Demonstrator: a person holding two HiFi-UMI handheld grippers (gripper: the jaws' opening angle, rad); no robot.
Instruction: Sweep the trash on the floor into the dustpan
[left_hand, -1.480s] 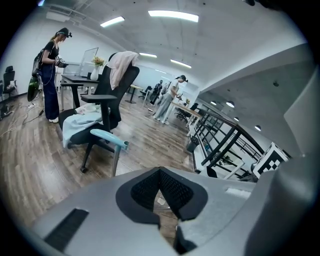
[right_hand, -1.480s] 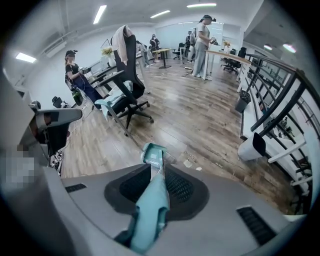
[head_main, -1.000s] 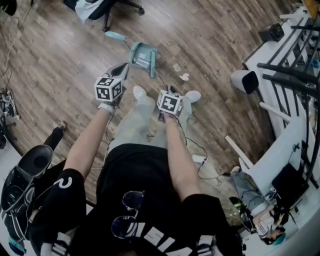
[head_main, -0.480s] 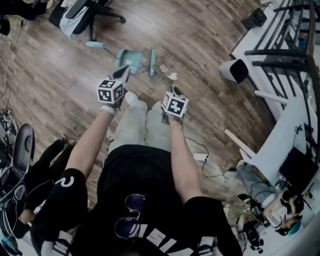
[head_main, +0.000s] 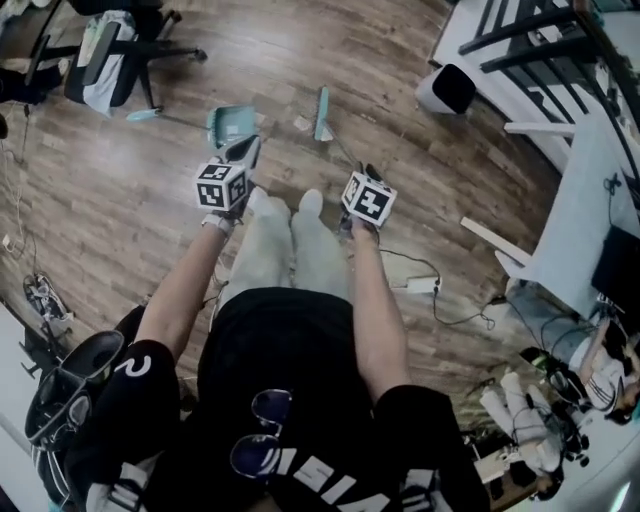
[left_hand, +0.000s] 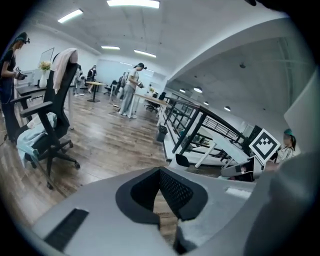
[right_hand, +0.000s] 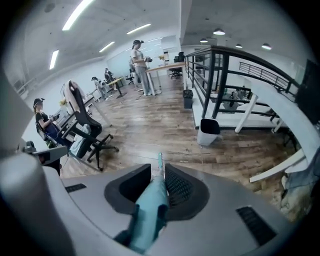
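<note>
**A:** What's at the far left?

**B:** An office chair (head_main: 110, 50) with pale cloth draped on it, standing on the wood floor (head_main: 450, 170). Just right of it lies the teal dustpan (head_main: 228, 124), flat on the boards, its long handle pointing left towards the chair.

**A:** And the left gripper (head_main: 242, 152)?

**B:** In the head view it sits on the near side of the dustpan, tips aimed at it. Its own view shows the left gripper (left_hand: 160, 171) with the pads meeting at the tips and nothing between them, only bare floor seen through the wedge behind.

**A:** Where's the trash (head_main: 301, 122)?

**B:** Small pale scraps on the floor between the dustpan and the broom (head_main: 322, 105), close to both. The broom's teal head rests on the boards beside them, and its thin shaft runs back towards the person.

**A:** Who holds it?

**B:** The right gripper (head_main: 371, 174). In the right gripper view, the right gripper (right_hand: 159, 172) has both pads clamped on the broom's (right_hand: 150, 210) teal handle, which passes straight between them and out towards the floor.

**A:** Further right?

**B:** A white bin (head_main: 447, 90), well apart from the broom head, beside the desk frames. The same white bin (right_hand: 209, 131) shows ahead of the right jaws.
</note>
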